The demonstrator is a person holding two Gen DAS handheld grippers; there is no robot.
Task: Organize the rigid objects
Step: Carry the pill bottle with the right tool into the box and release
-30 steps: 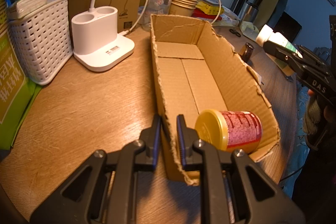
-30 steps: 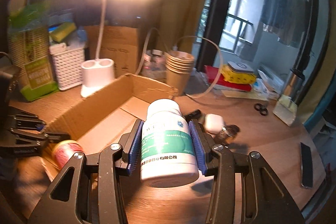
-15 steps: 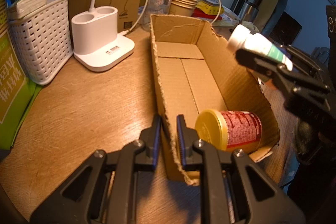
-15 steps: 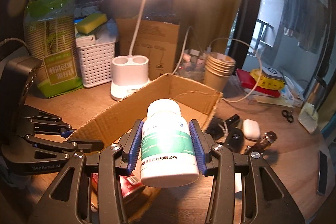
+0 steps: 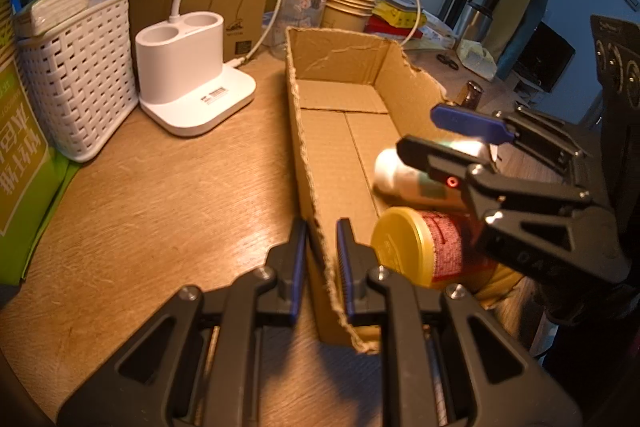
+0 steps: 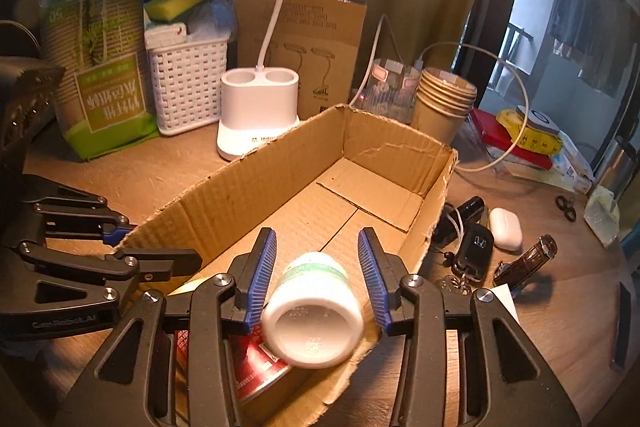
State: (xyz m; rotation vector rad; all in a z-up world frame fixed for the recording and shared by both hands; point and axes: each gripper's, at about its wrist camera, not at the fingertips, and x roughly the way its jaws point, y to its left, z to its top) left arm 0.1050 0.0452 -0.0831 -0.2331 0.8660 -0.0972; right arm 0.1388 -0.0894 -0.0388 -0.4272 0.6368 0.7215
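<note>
A long open cardboard box [image 5: 340, 59] lies on the wooden desk. My left gripper [image 5: 320, 255] is shut on its near side wall and keeps it steady. A red can with a yellow lid [image 5: 416, 247] lies on its side at the box's near end. My right gripper [image 6: 318, 235] hangs over that end, shut on a white pill bottle [image 6: 316, 311] with a green label. The bottle is tipped over between the blue pads: its cap points into the box and its bottom faces the camera. In the left wrist view the white bottle [image 5: 394, 175] sits just above the can.
A white lamp base [image 5: 188, 67] and a white basket [image 5: 80, 75] stand left of the box. Stacked paper cups [image 6: 444, 107] stand behind it. A car key [image 6: 476, 247], an earbud case [image 6: 506, 227] and a watch [image 6: 528, 259] lie to its right.
My right gripper came in over the box's near end and sank toward the can. The bottle tipped from upright to lying along the fingers. The left gripper has not moved.
</note>
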